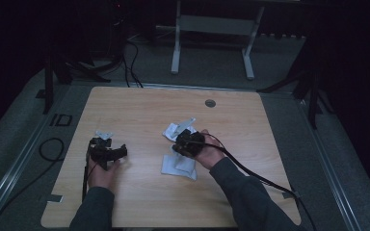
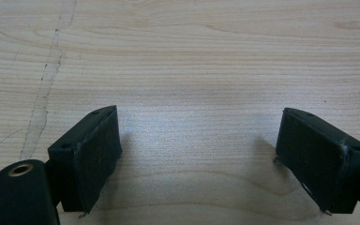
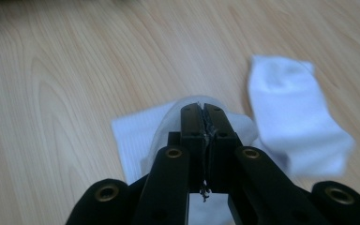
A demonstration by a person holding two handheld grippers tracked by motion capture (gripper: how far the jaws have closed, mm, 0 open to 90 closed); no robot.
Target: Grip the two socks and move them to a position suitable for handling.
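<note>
Two white socks lie near the middle of the wooden table [image 1: 135, 103]. My right gripper [image 1: 187, 143] hangs over the nearer sock [image 1: 178, 166], its jaws shut on a pinch of that sock's fabric [image 3: 136, 136], which bulges up around the tips [image 3: 201, 108]. The other sock [image 3: 295, 126] lies flat beside it, farther back on the table [image 1: 172, 130]. At the left, my left gripper [image 1: 107, 151] rests low over bare wood. Its jaws [image 2: 199, 117] stand wide apart with nothing between them.
A round grommet hole [image 1: 210, 103] sits near the table's far edge. Beyond the table stands a grey metal frame [image 1: 212, 29] on the dark floor, with cables [image 1: 50, 147] to the left. The right gripper's cable [image 1: 255, 175] trails across the table's right front.
</note>
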